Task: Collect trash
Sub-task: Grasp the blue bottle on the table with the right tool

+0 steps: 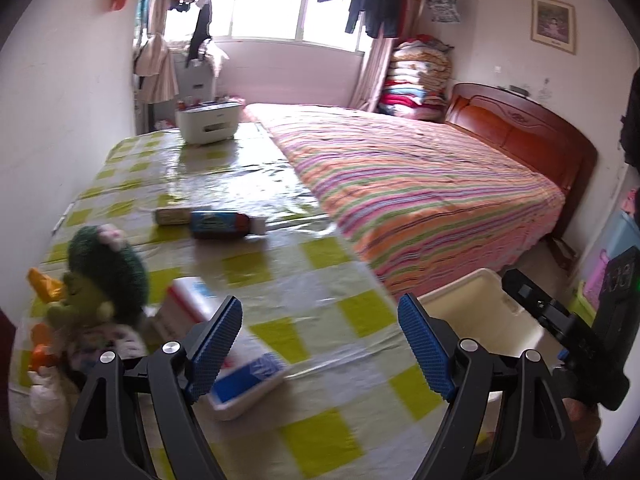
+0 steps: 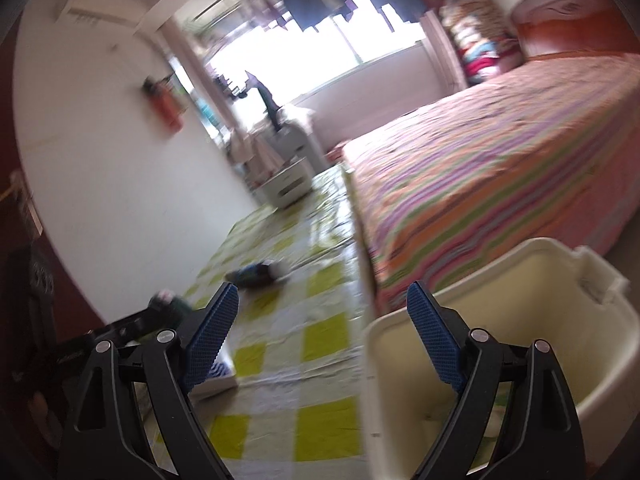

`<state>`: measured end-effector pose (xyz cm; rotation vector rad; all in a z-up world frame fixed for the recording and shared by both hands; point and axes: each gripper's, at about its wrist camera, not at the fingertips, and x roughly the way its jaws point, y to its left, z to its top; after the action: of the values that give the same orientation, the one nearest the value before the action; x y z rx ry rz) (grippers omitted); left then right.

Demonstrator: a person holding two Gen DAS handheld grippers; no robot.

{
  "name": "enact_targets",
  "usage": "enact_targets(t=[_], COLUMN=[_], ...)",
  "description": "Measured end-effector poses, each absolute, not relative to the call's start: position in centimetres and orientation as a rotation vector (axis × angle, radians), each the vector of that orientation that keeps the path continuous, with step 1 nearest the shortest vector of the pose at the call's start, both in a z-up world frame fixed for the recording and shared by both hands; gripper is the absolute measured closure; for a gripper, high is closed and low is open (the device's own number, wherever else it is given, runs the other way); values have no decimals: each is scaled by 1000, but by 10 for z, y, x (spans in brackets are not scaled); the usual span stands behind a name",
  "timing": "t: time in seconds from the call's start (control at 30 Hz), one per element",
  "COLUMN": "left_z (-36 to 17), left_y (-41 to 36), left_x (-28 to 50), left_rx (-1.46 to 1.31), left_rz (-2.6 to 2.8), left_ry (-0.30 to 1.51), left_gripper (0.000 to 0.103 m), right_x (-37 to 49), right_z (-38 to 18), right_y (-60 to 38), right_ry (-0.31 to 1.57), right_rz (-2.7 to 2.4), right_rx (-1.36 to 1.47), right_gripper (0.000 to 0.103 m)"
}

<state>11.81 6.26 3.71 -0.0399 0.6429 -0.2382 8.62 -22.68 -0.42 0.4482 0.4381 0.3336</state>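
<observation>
Covering the table [image 1: 320, 280], checked cloth beside striped bed [image 1: 420, 184].

**Checked table beside the bed**

The table [image 1: 320, 280], in a green-and-white checked cover, runs along the bed [image 1: 420, 184]. Taking the bottle [image 1: 224, 224] as landmark: a small box [image 1: 172, 216] touches it, a printer [image 1: 208, 124] stands far beyond, and a doll [image 1: 100, 280] and carton [image 1: 224, 344] lie nearer.

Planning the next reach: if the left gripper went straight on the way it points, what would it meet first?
Probably the bare checked tablecloth; the left gripper is open and empty, the white packet lies left of that line. Depth is unclear.
</observation>
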Motion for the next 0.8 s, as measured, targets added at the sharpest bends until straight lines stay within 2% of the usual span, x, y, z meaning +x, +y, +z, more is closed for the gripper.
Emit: enact_targets(t=[0.27,0.53,0.8], left_z=[37,42,56], left_y=[114,158,208], left_x=[125,127,120], left_rx=[-71,-133,-144], left_rz=[-162,-109,-22], left_ry=[664,661,614], left_gripper=[25,25,25], right_x=[121,199,270], right_z=[11,48,26], right_y=[-140,-48,17], right_ry=[549,652,777], right_rz=[552,811,879], right_rx=[205,-188,-478], right_gripper=[18,18,20])
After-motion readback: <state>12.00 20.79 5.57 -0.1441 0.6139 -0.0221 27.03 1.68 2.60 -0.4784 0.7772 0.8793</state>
